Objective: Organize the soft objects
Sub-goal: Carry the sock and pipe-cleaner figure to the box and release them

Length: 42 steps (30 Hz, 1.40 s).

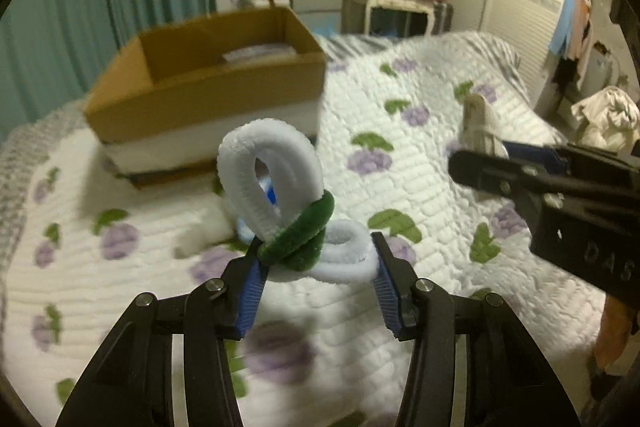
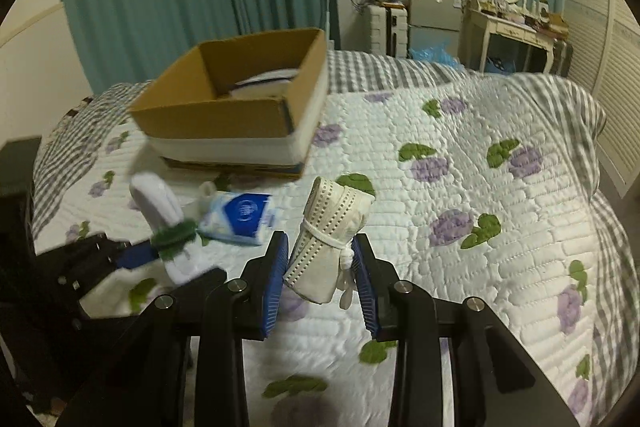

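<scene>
In the left wrist view, our left gripper point(image 1: 318, 255) is clamped on a white fuzzy looped fabric bundle wrapped with a dark green fuzzy band point(image 1: 294, 223). One white loop stands upright above the green band and a smaller loop lies flat against the right blue finger pad point(image 1: 386, 291). The bundle hangs above the white quilted bedspread with purple flowers and green leaves point(image 1: 420, 187). Behind it, toward the far left corner of the bed, sits an open brown cardboard box with a white lower band point(image 1: 208, 99), with something pale lying inside. At the right edge our right gripper point(image 1: 486, 151) reaches in from the side, holding a cream rolled cloth tied with white cord point(image 1: 478, 125).

In the right wrist view, our right gripper point(image 2: 322, 267) is closed on the cream rolled cloth point(image 2: 332, 231), which stands tilted between the blue pads, its knot against the right pad. To the left, our left gripper point(image 2: 160, 255) holds the white and green bundle point(image 2: 168, 223) just above the bedspread point(image 2: 480, 187). Between the two held things, a blue and white soft tissue pack point(image 2: 238, 213) lies on the bedspread, just in front of the cardboard box point(image 2: 236, 107), which rests near the bed's far left side.
</scene>
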### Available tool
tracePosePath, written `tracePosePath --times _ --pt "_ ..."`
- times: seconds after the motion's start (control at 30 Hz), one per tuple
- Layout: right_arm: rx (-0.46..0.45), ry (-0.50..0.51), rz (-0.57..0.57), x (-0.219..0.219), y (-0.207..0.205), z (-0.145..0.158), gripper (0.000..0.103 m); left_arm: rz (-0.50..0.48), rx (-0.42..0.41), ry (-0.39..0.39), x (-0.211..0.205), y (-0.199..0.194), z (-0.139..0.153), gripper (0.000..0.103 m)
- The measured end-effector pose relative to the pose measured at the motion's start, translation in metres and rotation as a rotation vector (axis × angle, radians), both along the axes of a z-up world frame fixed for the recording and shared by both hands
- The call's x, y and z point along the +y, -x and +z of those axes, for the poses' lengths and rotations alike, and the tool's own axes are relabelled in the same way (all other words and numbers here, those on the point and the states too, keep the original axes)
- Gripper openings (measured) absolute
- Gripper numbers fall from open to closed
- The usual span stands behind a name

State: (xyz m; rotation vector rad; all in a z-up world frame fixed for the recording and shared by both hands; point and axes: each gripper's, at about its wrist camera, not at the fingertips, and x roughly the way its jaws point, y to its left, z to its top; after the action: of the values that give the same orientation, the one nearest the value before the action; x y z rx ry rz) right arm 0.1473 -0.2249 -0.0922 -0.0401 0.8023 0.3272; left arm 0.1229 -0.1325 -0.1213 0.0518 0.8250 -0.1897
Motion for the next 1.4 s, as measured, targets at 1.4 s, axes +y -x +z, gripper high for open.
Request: tracePosePath --times 1.4 --pt "-0.057 -0.083 0.176 0.144 -0.198 0.067 0.033 0.077 -0.21 -0.087 0.125 -0.141 0.083 0.058"
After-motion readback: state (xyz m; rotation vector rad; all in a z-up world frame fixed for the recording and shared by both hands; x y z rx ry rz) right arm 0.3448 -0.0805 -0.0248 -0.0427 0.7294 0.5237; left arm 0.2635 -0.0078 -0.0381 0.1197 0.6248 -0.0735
